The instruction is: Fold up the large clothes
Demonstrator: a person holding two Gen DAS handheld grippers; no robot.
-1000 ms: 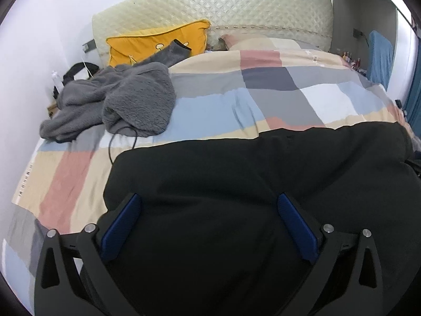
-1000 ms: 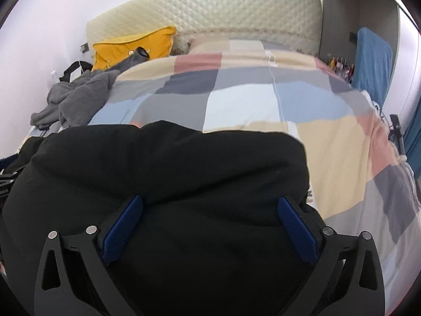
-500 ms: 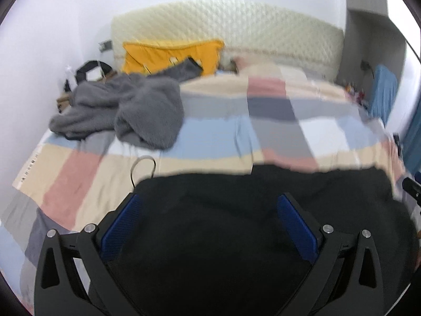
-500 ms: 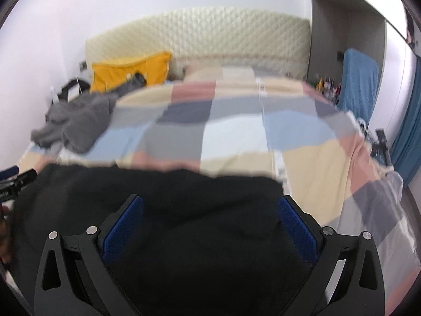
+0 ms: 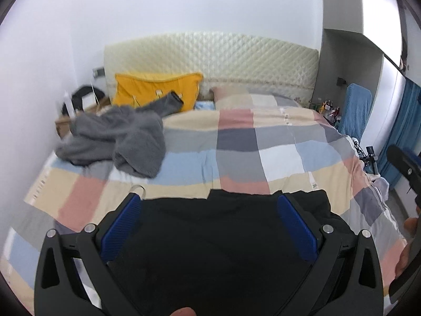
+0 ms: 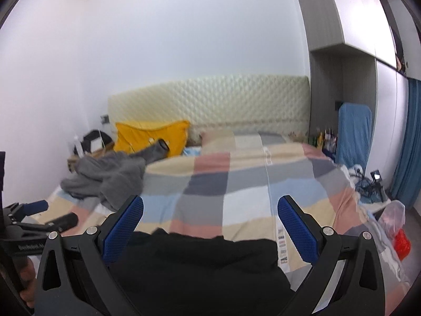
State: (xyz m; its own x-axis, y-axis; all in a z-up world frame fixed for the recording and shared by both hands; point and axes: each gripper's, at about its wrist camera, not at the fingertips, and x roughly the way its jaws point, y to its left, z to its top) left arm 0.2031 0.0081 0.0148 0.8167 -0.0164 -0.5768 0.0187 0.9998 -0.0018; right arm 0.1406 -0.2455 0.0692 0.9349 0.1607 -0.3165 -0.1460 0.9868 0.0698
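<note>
Both my grippers, left gripper (image 5: 209, 209) and right gripper (image 6: 210, 212), hang released above the black garment (image 5: 210, 250). Judged step: between folds. Next move needs 2 fresh edge grasps.

One black garment (image 5: 210, 239) and one fluffy grey garment (image 5: 118, 139) lie on one checked quilt (image 5: 263, 144). One yellow pillow (image 5: 155, 89) leans behind.

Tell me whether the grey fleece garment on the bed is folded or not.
Not folded. The grey fleece garment lies crumpled in a loose heap on the checked duvet, one sleeve trailing up against the yellow pillow.
</note>
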